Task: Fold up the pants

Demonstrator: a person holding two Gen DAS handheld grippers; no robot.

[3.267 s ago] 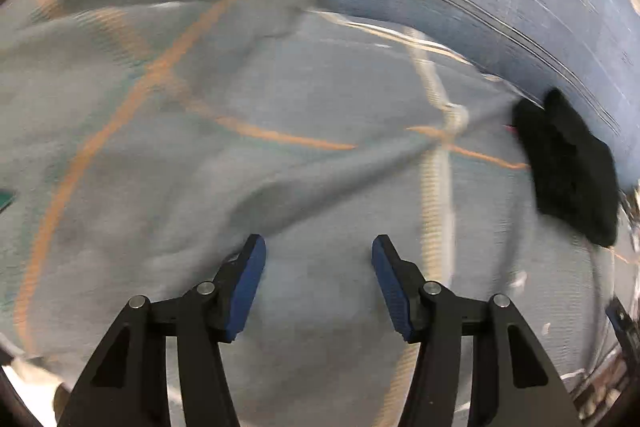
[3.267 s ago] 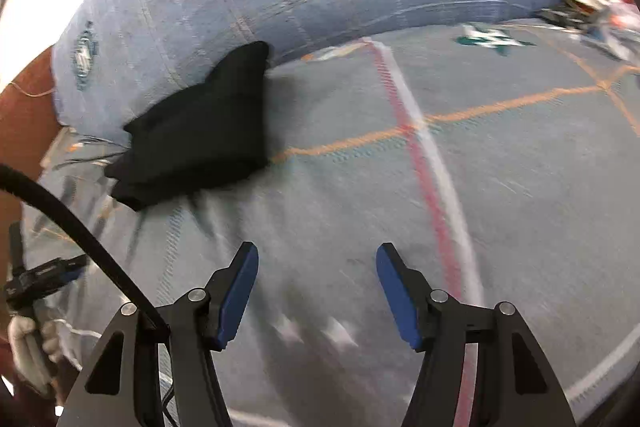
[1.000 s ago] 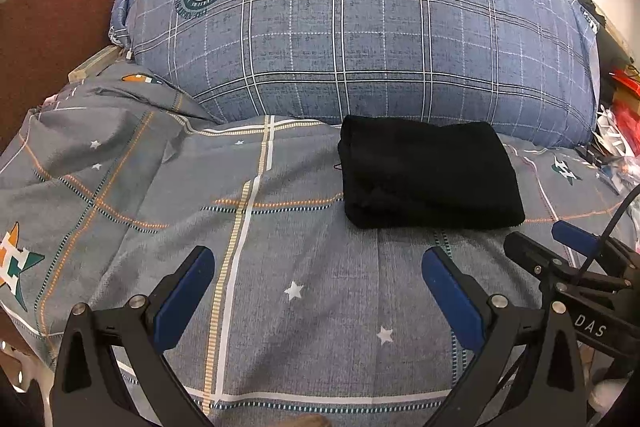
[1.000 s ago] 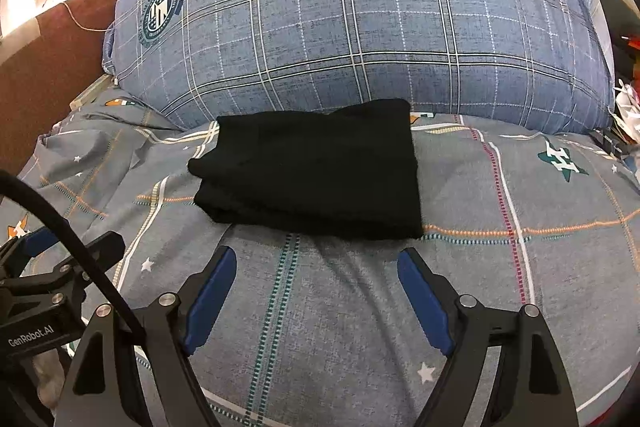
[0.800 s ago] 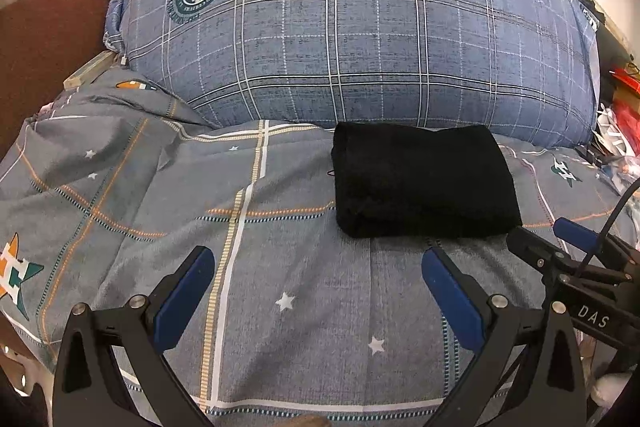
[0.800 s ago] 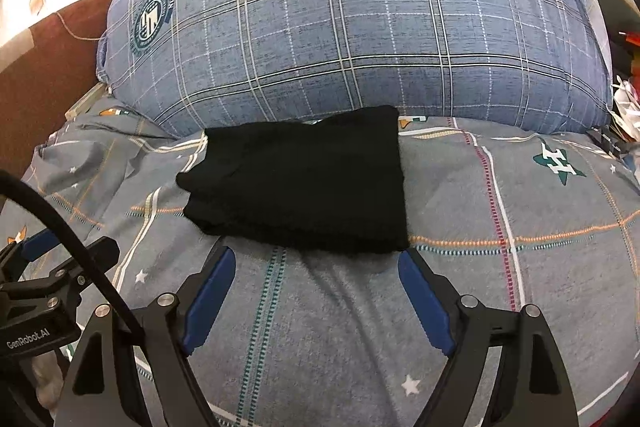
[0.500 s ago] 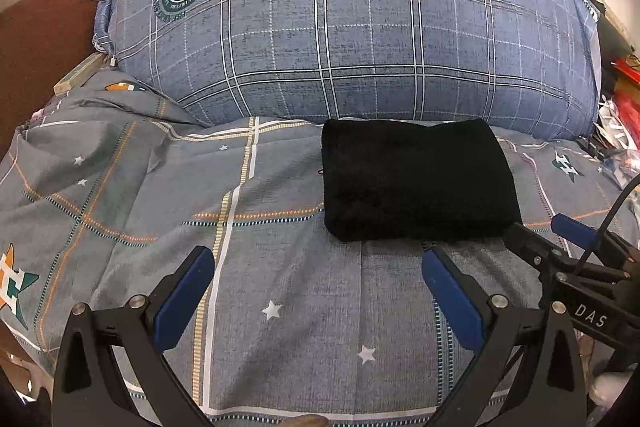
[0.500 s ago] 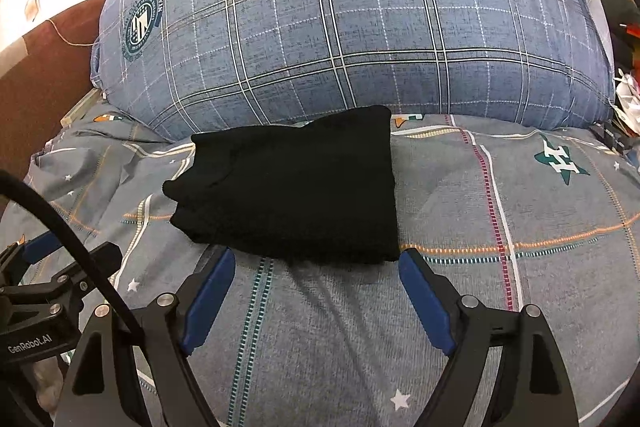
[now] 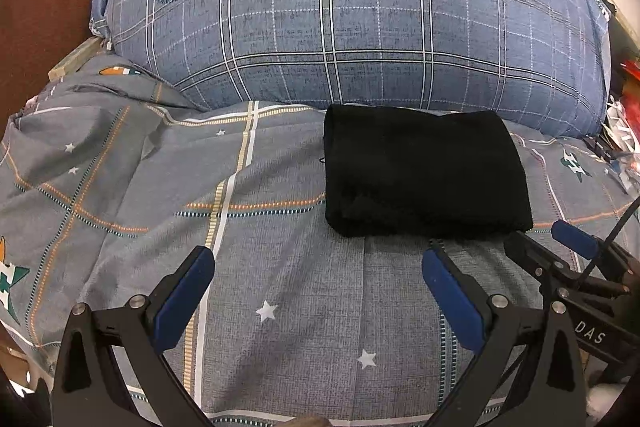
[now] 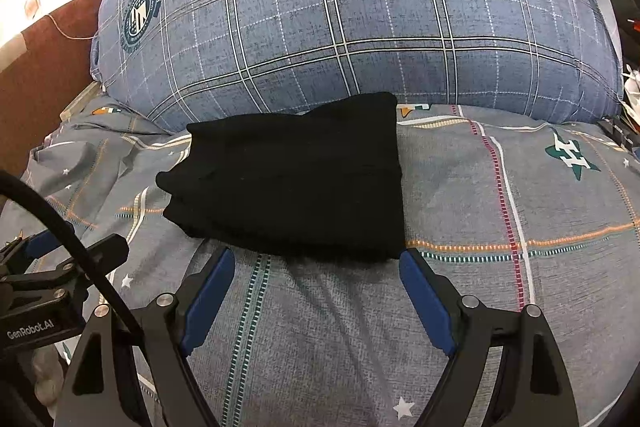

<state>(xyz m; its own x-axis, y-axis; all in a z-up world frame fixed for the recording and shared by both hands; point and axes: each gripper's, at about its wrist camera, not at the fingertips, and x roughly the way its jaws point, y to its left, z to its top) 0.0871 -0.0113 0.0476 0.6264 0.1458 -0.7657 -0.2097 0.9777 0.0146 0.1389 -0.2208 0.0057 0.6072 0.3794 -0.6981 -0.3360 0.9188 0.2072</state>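
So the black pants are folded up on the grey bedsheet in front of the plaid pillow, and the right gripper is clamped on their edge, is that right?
Not quite. The right gripper is open and holds nothing, as the right wrist view shows. The black pants do lie folded on the grey bedsheet, in front of the plaid pillow.

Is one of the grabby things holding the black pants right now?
No, the folded black pants lie loose on the bedsheet, and the open right hand-held gripper hovers just short of them.

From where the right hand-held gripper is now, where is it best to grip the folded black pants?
Probably the near right corner of the black pants, approached from the front: the layered edge faces the open right hand-held gripper, just ahead of its fingertips.
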